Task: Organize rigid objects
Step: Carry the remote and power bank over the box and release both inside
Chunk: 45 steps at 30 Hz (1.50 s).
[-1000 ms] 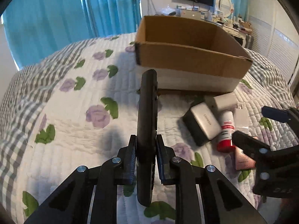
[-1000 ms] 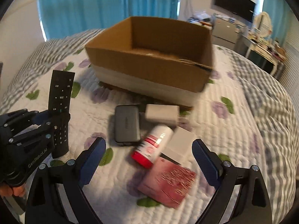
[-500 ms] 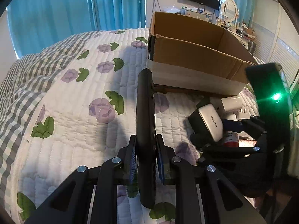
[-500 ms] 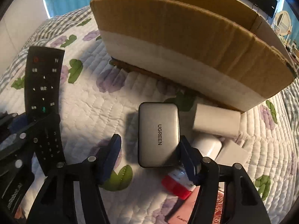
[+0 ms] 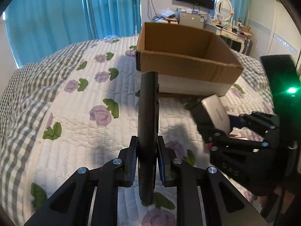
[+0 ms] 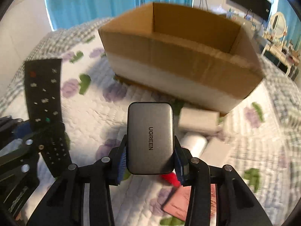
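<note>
On the quilt, nothing had reached the box as far as its visible inside showed. Both claws were loaded: the left gripper pinched the remote edge-on, the right gripper clamped the charger, both short of the box. A white block, tube and pink packet lay unsorted.
</note>
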Available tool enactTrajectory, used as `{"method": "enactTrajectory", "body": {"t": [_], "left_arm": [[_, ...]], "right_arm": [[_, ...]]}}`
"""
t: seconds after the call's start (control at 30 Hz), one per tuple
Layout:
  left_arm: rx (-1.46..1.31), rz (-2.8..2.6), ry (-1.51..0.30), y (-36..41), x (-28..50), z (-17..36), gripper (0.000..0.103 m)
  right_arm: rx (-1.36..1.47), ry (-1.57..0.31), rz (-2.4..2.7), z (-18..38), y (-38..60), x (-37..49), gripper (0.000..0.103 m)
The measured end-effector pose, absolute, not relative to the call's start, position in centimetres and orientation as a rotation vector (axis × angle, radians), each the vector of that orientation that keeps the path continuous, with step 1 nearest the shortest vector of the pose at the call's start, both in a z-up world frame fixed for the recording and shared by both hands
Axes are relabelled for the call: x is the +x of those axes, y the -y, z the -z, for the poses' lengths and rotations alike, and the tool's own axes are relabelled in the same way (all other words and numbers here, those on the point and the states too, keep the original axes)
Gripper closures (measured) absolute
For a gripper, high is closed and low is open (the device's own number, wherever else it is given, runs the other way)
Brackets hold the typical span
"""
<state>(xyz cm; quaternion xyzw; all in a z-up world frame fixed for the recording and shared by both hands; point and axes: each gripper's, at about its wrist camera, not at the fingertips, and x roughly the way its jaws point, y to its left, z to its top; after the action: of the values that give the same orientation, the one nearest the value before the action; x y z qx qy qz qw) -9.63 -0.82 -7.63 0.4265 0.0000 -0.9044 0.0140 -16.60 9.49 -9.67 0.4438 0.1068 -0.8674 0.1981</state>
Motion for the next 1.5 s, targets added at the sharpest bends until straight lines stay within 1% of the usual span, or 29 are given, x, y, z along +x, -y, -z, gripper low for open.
{"method": "enactTrajectory", "body": {"t": [0.07, 0.23, 0.27, 0.37, 0.47, 0.57, 0.73, 0.87, 1.03, 1.17, 1.27, 1.33, 1.4, 1.5], "left_arm": [[1.308, 2.838, 0.012, 0.6, -9.4, 6.2, 0.083], [1.282, 2.943, 0.007, -0.2, -10.1, 1.9, 0.083], [1.267, 2.961, 0.042, -0.7, -10.5, 0.9, 0.083], [1.220, 2.993, 0.132, -1.9, -11.6, -1.4, 0.083], [1.226, 3.039, 0.124, -2.5, -13.4, -3.0, 0.083], [1.235, 3.054, 0.122, -2.9, -16.0, -4.0, 0.083], [1.239, 3.024, 0.153, -3.1, -20.8, -3.8, 0.083], [1.249, 2.994, 0.217, -3.5, -24.5, -3.0, 0.083], [1.317, 2.972, 0.246, -3.5, -28.1, -0.7, 0.083], [1.347, 2.967, 0.208, -2.9, -29.5, 0.7, 0.083], [1.363, 2.949, 0.209, -2.8, -30.1, 1.3, 0.083], [1.377, 2.932, 0.210, -2.6, -30.3, 1.6, 0.083], [1.394, 2.920, 0.193, -2.4, -30.5, 1.9, 0.083], [1.405, 2.906, 0.192, -2.4, -31.1, 2.3, 0.083]], "right_arm": [[1.182, -0.332, 2.465, 7.6, -9.7, -15.5, 0.061], [1.077, -0.266, 2.502, 1.8, -11.8, -14.9, 0.061], [1.048, -0.255, 2.515, 0.2, -12.9, -14.5, 0.061], [0.985, -0.233, 2.533, -3.8, -14.2, -15.9, 0.061], [0.928, -0.223, 2.559, -6.7, -14.5, -17.2, 0.061], [0.912, -0.233, 2.591, -8.1, -14.4, -19.8, 0.061], [0.983, -0.242, 2.586, -6.7, -13.9, -24.6, 0.061], [1.144, -0.220, 2.551, -2.2, -13.6, -30.6, 0.061], [1.267, -0.224, 2.554, 2.2, -13.6, -34.3, 0.061], [1.235, -0.292, 2.570, 3.9, -13.5, -35.0, 0.061], [1.183, -0.245, 2.578, 3.9, -13.7, -35.1, 0.061], [1.152, -0.227, 2.614, 3.4, -13.9, -34.9, 0.058], [1.073, -0.216, 2.666, 1.8, -14.6, -34.2, 0.045], [0.998, -0.125, 2.712, -0.9, -16.3, -33.5, 0.042]]}}
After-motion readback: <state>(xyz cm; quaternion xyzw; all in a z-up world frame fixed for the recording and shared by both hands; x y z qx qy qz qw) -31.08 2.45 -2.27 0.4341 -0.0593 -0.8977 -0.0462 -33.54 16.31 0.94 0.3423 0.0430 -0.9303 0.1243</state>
